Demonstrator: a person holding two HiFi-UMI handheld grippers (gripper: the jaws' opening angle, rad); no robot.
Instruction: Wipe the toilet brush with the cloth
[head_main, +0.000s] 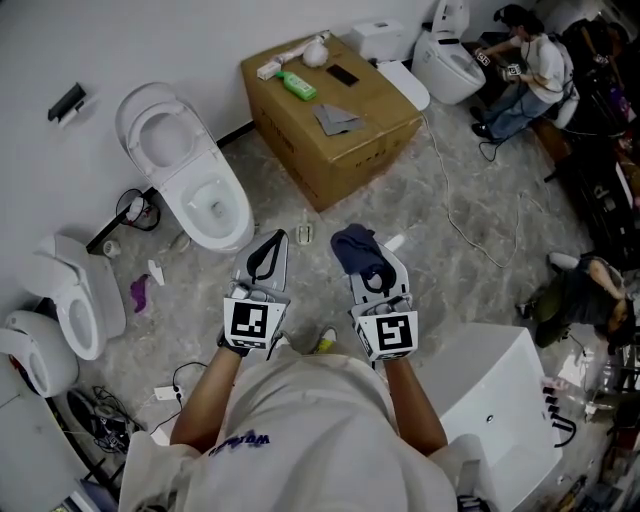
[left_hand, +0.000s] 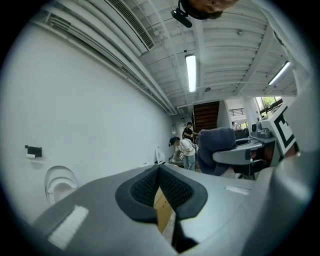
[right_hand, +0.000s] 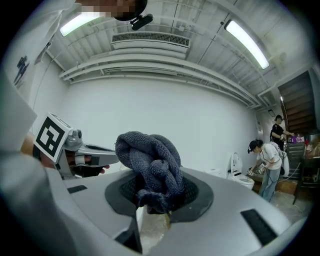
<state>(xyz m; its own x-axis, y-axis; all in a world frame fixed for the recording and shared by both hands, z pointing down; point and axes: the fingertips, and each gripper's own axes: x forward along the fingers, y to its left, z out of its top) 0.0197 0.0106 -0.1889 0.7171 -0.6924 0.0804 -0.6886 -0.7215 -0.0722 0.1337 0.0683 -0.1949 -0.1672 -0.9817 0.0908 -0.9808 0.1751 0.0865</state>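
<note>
Although open toilets (head_main: 190, 180) line the wall at the far left, nothing there looks like the brush. The left gripper (head_main: 274, 243) is held out in front of the person. Its own view shows the ribbed pads (left_hand: 142, 187) meeting at the tip with nothing caught between them, so it is closed and empty.

Ahead and between the two grippers stands a cardboard box (head_main: 350, 150). On its top, by the far edge, lies a white round-headed thing (head_main: 314, 52) with a short handle pointing left. This is probably the toilet brush, though it is too small to be sure. A green bottle (head_main: 298, 86) lies just beside it. The brush is well apart from both grippers and nothing touches it.

To the right, the right gripper (head_main: 368, 262) is clamped on a bunched dark blue cloth (right_hand: 150, 160), which bulges out above the jaws in a loose knot.

The step in hand appears to be the approach, with wiping not yet begun. To do it well, the empty left gripper should open and take the brush by its handle, clear of the bottle, and lift it off the box. The cloth's bulging fold should then meet the brush, rather than the bare jaw tips. Since only a small part of the cloth is pinched, strokes along the brush should be gentle, or the cloth may pull free.
</note>
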